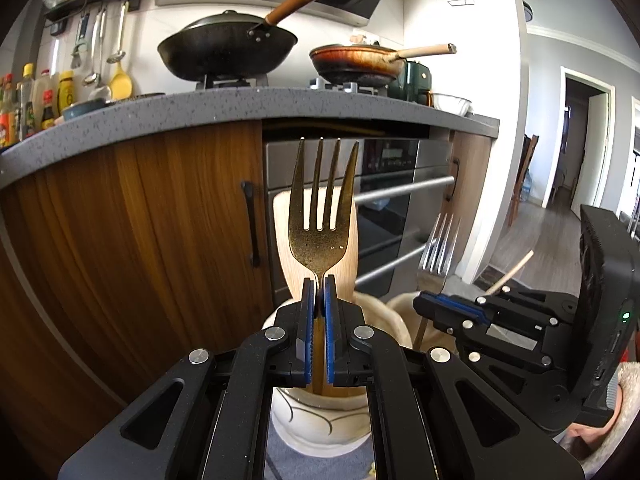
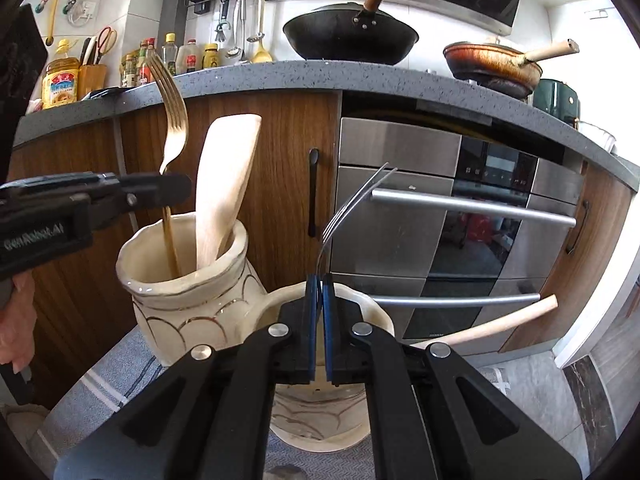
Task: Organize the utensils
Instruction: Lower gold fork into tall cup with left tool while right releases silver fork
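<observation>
The left gripper (image 1: 319,292) has its jaws pressed together on the neck of a gold fork (image 1: 323,216), which stands upright, tines up. The fork's handle runs down between the blue pads (image 1: 330,320) into the mouth of a cream vase (image 2: 188,280) that sits on a blue-grey woven cloth (image 2: 100,384). In the same vase, just behind the gold fork, a pale wooden spatula (image 2: 224,188) leans with its blade up.

The right gripper (image 2: 319,284) is likewise closed, its jaws pinching the thin neck of a silver fork (image 2: 348,208) seen edge-on, its tines curving up and to the right. It is held over the mouth of a second cream vase (image 2: 368,308), which stands touching or just beside the first vase, on that vase's right. A light wooden handle (image 2: 504,322) sticks out of the second vase, slanting to the right. From the left wrist view the silver fork (image 1: 438,248) rises above the right gripper beside the first vase.

Behind the vases stands a wooden cabinet door (image 2: 276,168) with a black handle, and right of it a steel oven (image 2: 460,216) with two bar handles. Above runs the grey speckled counter (image 2: 280,76), carrying a black wok (image 2: 352,36) and a brown frying pan (image 2: 492,64), with bottles (image 2: 176,56) left of the wok.
</observation>
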`<move>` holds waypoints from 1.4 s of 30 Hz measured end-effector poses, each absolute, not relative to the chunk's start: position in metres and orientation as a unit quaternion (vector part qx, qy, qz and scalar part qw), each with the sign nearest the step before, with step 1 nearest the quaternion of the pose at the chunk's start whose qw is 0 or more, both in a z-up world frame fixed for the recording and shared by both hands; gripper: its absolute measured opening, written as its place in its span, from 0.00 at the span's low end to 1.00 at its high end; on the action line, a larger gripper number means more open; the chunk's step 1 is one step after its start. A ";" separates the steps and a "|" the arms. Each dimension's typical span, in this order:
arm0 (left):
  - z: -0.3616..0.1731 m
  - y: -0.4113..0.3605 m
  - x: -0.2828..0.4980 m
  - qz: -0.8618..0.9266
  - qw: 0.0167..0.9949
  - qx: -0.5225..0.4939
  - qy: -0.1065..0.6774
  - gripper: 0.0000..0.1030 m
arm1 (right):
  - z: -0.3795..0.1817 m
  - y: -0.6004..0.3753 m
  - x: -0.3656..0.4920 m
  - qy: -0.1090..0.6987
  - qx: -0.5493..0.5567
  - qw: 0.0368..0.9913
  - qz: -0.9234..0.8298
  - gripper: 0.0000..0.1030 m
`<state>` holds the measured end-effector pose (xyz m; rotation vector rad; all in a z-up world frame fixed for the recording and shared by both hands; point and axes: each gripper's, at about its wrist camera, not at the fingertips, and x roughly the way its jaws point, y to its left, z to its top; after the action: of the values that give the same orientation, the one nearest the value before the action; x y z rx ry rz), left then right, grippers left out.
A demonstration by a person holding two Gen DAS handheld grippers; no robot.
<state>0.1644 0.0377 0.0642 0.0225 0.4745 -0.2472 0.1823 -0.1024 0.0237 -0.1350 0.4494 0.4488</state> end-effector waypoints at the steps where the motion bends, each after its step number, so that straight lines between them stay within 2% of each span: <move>1: 0.062 0.038 0.165 -0.123 0.964 0.010 0.237 0.05 | 0.024 -0.102 0.182 0.221 -0.065 0.948 0.221 0.03; 20: 0.060 0.039 0.166 -0.118 0.960 0.001 0.252 0.06 | 0.028 -0.111 0.191 0.253 -0.022 0.942 0.221 0.05; 21: 0.061 0.039 0.165 -0.116 0.961 0.001 0.251 0.10 | 0.029 -0.111 0.191 0.252 -0.023 0.942 0.220 0.10; 22: 0.063 0.040 0.165 -0.113 0.962 0.001 0.248 0.19 | 0.031 -0.111 0.190 0.249 -0.023 0.943 0.219 0.14; 23: 0.065 0.041 0.164 -0.112 0.963 -0.001 0.245 0.26 | 0.033 -0.111 0.189 0.246 -0.021 0.944 0.218 0.27; 24: 0.068 0.042 0.162 -0.109 0.965 -0.003 0.239 0.37 | 0.036 -0.112 0.188 0.242 -0.018 0.945 0.219 0.39; 29: 0.080 0.043 0.152 -0.104 0.969 0.004 0.224 0.40 | 0.050 -0.118 0.180 0.227 -0.006 0.949 0.220 0.43; 32: 0.085 0.043 0.144 -0.102 0.970 0.006 0.219 0.50 | 0.058 -0.124 0.174 0.222 0.003 0.950 0.219 0.56; 34: 0.088 0.043 0.139 -0.097 0.972 0.008 0.216 0.56 | 0.063 -0.128 0.168 0.218 0.008 0.951 0.218 0.57; 38: 0.093 0.045 0.125 -0.089 0.974 0.013 0.210 0.64 | 0.071 -0.138 0.151 0.211 0.012 0.953 0.216 0.77; 42: 0.095 0.048 0.111 -0.085 0.974 0.007 0.211 0.74 | 0.076 -0.151 0.134 0.210 0.018 0.954 0.211 0.90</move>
<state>0.1110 0.0482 0.0947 0.0137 0.4254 -0.1724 0.1344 -0.1512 0.0761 0.0360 0.4272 0.4288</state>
